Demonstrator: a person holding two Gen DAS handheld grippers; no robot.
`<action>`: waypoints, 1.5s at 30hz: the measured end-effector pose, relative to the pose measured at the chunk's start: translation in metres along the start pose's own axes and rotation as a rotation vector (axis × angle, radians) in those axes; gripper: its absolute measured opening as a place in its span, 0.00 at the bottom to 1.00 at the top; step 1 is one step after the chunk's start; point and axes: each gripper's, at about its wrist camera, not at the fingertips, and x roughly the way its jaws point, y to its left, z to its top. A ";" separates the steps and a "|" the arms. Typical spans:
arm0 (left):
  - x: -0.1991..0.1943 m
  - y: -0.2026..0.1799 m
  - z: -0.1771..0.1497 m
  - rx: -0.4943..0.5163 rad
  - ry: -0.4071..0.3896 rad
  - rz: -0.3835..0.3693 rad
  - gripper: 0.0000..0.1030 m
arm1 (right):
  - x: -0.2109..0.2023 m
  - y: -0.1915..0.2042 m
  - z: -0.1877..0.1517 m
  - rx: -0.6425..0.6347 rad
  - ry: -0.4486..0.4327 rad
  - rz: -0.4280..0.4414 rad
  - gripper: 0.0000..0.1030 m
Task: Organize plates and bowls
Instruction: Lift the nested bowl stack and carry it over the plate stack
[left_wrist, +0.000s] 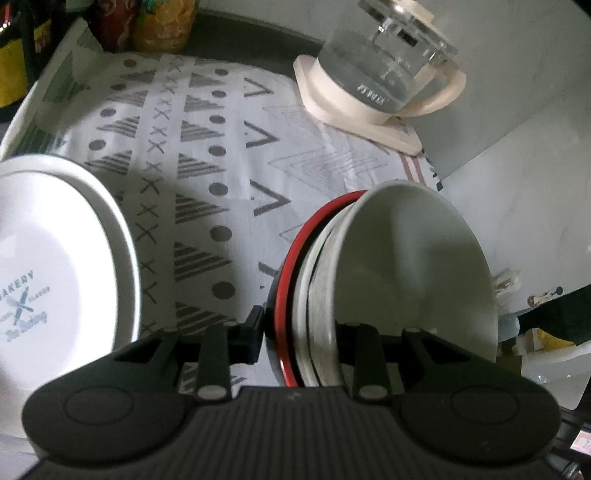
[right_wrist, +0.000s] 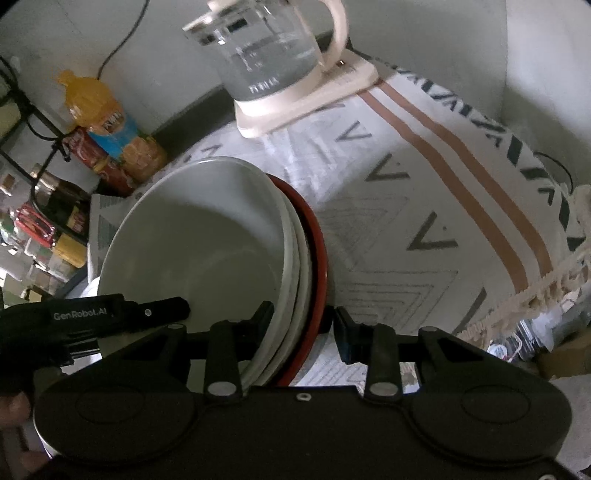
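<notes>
A stack of dishes (left_wrist: 369, 266) sits between the fingers of my left gripper (left_wrist: 301, 332): a white bowl on top, white plates under it, and a red-rimmed plate (left_wrist: 291, 273) at the bottom. The left finger presses the red rim; the other finger is hidden behind the bowl. My right gripper (right_wrist: 303, 325) clamps the same stack (right_wrist: 207, 251) from the other side, one finger inside the bowl and one against the red-rimmed plate (right_wrist: 317, 258). The left gripper's fingertip (right_wrist: 162, 310) shows at the bowl's far rim. A white plate printed "BAKERY" (left_wrist: 55, 277) lies to the left.
A glass kettle (left_wrist: 380, 62) on its cream base stands at the back of the patterned tablecloth (left_wrist: 207, 147). Drink bottles (right_wrist: 122, 136) and a rack of jars (right_wrist: 48, 221) line the back left. The cloth's fringed edge (right_wrist: 546, 288) hangs at the right.
</notes>
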 end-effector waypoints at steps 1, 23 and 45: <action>-0.004 0.000 0.001 -0.001 -0.009 -0.001 0.28 | -0.002 0.002 0.002 -0.005 -0.007 0.004 0.33; -0.080 0.038 0.010 -0.107 -0.161 0.037 0.28 | -0.020 0.080 0.013 -0.152 -0.063 0.120 0.33; -0.131 0.126 -0.005 -0.301 -0.248 0.143 0.28 | 0.026 0.169 0.008 -0.308 0.071 0.248 0.33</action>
